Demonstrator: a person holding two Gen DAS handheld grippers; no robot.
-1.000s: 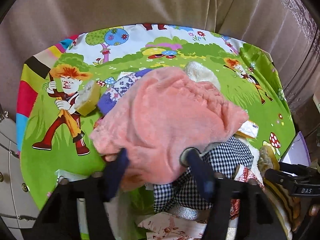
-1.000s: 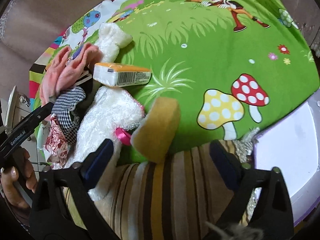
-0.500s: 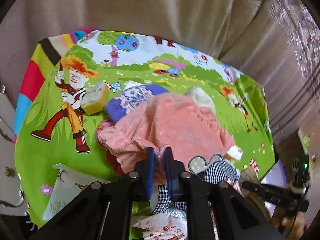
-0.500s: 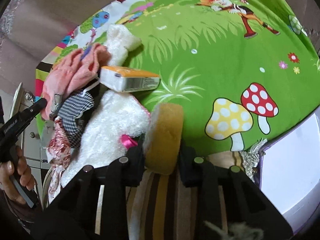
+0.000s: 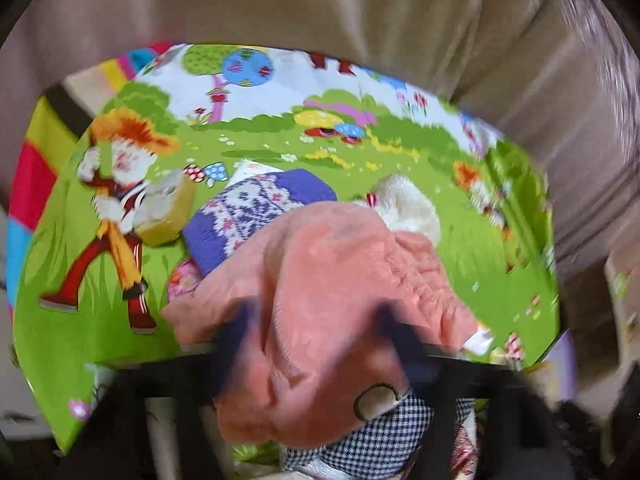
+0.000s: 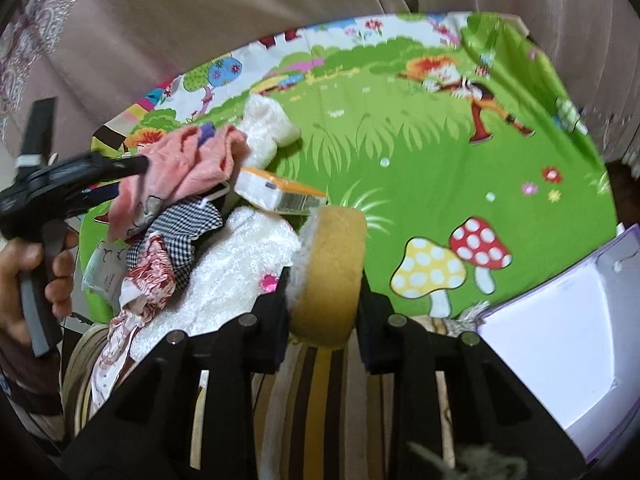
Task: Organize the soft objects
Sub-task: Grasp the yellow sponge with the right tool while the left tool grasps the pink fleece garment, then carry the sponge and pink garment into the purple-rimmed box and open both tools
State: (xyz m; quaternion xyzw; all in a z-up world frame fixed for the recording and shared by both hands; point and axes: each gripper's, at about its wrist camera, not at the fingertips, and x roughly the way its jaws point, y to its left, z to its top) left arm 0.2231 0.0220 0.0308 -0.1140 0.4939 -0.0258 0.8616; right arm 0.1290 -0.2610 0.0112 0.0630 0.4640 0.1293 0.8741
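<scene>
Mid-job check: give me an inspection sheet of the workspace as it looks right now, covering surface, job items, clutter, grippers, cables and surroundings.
Surface: bright green cartoon-print cloth with mushrooms covers the table.
Job's things: yellow round sponge; fluffy pink fabric; white plush towel; purple patterned knit; black-and-white checked cloth.
Clutter: orange-and-white tissue pack; second yellow sponge; white box with purple edge.
Grippers: right gripper jaws clamp the sponge; left gripper jaws opening slightly, pink fabric between them, view blurred.
Cables: nothing seen.
Surroundings: beige curtain behind the table.
</scene>
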